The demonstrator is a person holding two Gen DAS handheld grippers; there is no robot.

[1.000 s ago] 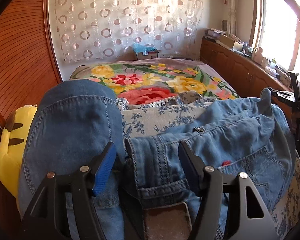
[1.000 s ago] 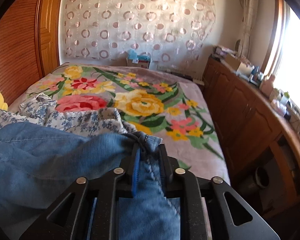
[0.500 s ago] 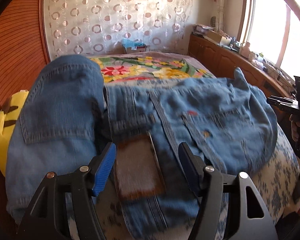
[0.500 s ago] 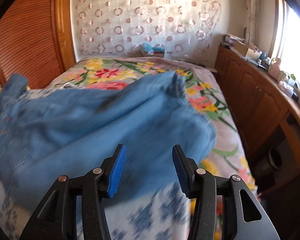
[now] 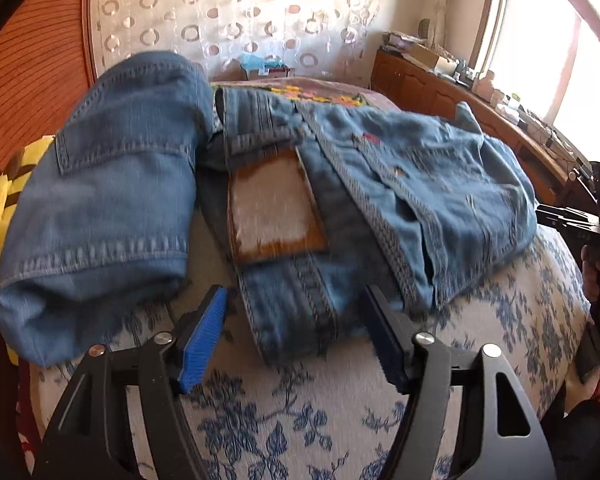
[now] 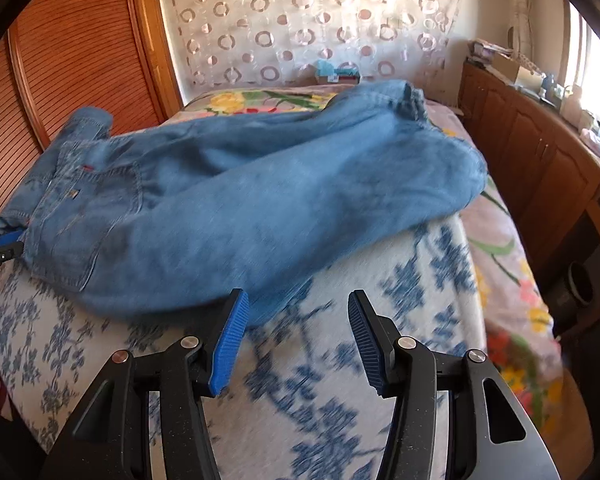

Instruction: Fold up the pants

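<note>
The blue denim pants point(image 5: 400, 184) lie in a loose heap on the white sheet with blue flowers point(image 5: 292, 420). The waistband with its brown leather patch point(image 5: 272, 204) faces my left gripper point(image 5: 296, 332), which is open and empty just short of the waistband. One folded leg point(image 5: 112, 184) bulges at the left. In the right wrist view the pants point(image 6: 260, 200) lie across the bed, and my right gripper point(image 6: 296, 336) is open and empty just in front of the fabric's near edge. The right gripper also shows at the right edge of the left wrist view point(image 5: 588, 216).
A yellow plush toy point(image 5: 4, 208) lies at the bed's left edge by the wooden sliding door point(image 6: 68, 64). A floral bedspread point(image 6: 512, 288) covers the far and right part of the bed. A wooden cabinet point(image 6: 540, 152) with clutter runs along the right wall.
Both grippers have opened and let go of the pants, which dropped onto the sheet. Both grippers have pulled back toward the near edge of the bed.
</note>
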